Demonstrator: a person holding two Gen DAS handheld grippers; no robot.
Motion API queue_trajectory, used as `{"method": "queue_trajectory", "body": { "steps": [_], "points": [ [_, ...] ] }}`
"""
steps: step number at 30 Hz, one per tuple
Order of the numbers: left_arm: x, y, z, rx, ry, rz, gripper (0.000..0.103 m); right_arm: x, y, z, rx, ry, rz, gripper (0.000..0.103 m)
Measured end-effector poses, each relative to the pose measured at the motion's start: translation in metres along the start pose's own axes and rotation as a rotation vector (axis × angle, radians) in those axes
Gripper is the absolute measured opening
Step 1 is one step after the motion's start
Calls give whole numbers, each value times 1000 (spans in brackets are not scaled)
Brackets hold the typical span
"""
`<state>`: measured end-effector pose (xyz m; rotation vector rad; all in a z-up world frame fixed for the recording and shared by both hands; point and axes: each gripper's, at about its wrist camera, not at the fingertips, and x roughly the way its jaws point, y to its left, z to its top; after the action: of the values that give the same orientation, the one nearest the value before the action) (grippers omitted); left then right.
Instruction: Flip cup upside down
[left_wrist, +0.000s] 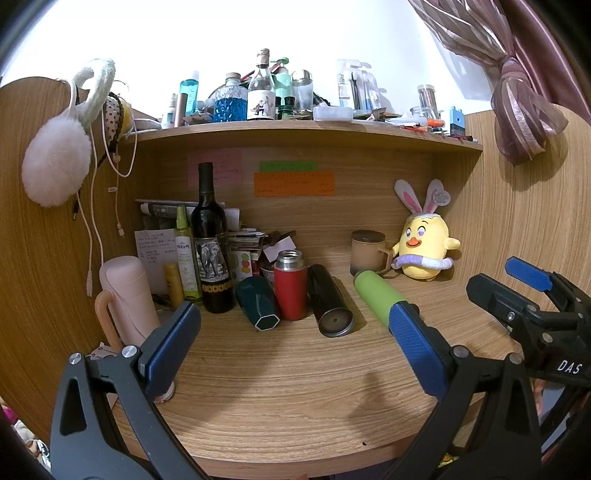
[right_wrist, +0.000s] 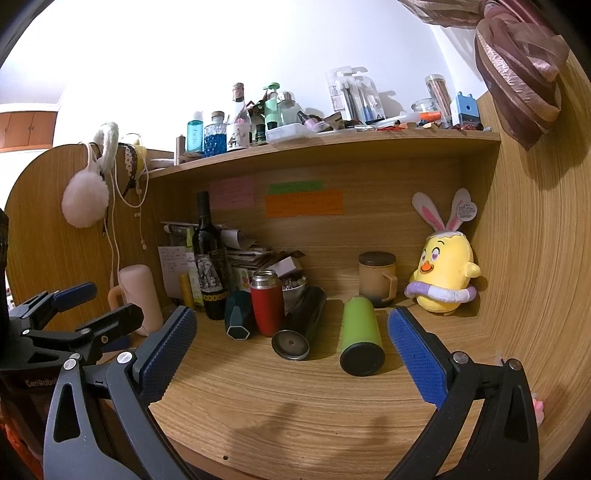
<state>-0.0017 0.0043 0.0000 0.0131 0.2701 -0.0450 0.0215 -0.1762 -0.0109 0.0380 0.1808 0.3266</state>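
While green cup (right_wrist: 361, 334) lies sideways | left gripper (left_wrist: 295, 341) wide open, empty | right gripper (right_wrist: 291, 345) wide open, empty

Left tongs (left_wrist: 291, 332) and right tongs (right_wrist: 291, 334) gape wide, empty.

The green cup (right_wrist: 361, 331) lay on its side on the wooden desk (right_wrist: 295, 406), black base toward the camera, just beside the black tumbler (right_wrist: 301, 325).
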Motion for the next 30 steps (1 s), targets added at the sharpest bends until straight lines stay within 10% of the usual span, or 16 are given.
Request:
{"method": "queue_trajectory", "body": {
  "steps": [17, 30],
  "points": [
    [51, 12, -5, -14, 97, 13, 103, 41, -13, -7, 26, 52, 8, 103],
    [172, 54, -16, -117, 364, -25, 103, 114, -34, -34, 56, 193, 33, 103]
  ]
}}
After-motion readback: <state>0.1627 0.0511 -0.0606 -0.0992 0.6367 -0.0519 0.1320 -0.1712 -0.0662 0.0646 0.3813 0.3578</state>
